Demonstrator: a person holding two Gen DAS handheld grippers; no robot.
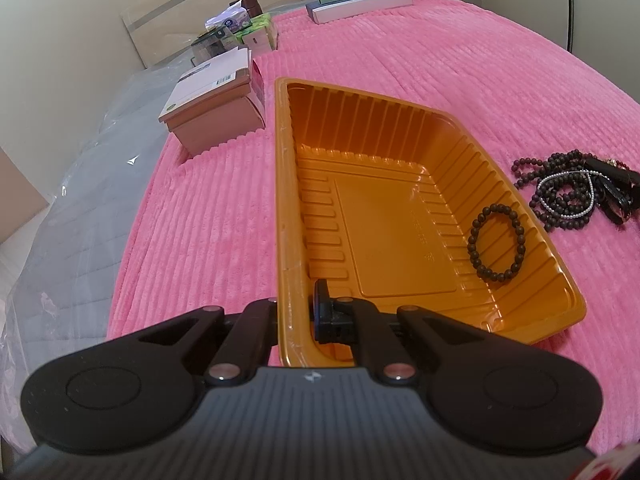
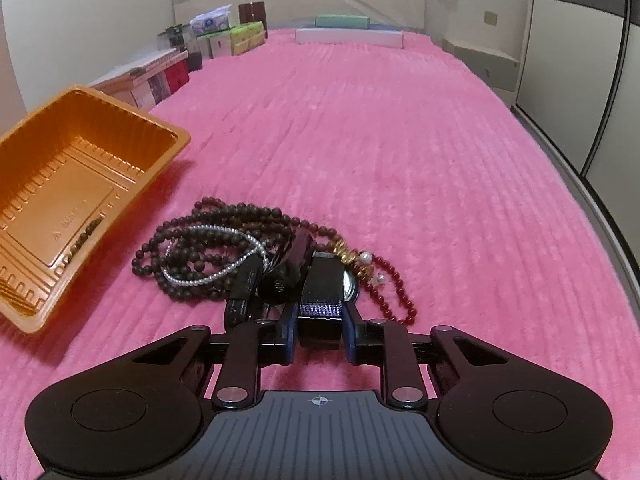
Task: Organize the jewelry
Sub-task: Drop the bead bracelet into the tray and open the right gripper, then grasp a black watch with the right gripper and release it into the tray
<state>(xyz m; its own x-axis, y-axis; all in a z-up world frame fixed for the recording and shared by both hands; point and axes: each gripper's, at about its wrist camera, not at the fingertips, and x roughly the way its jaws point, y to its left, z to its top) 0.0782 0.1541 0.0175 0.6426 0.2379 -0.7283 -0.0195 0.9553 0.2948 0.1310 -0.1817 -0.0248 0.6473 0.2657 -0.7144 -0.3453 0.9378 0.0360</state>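
Observation:
An orange plastic tray [image 1: 400,128] lies on the pink bedspread. My left gripper [image 1: 296,312] is shut on the tray's near left rim, one finger inside and one outside. A dark bead bracelet [image 1: 496,242] lies in the tray at the right. A tangled pile of jewelry [image 2: 224,248] lies to the right of the tray [image 2: 168,136]: dark bead strands, a pearl strand, a red bead strand [image 2: 394,288] and a black watch [image 2: 322,292]. My right gripper [image 2: 319,332] has its fingers on both sides of the watch's strap. The pile also shows in the left wrist view [image 1: 576,188].
Boxes [image 1: 216,108] stand at the bed's left edge, with more boxes and tissue packs [image 2: 224,36] further back. Long flat boxes [image 2: 348,34] lie at the bed's far end. Plastic sheeting covers the floor on the left. A cabinet [image 2: 568,92] stands at the right.

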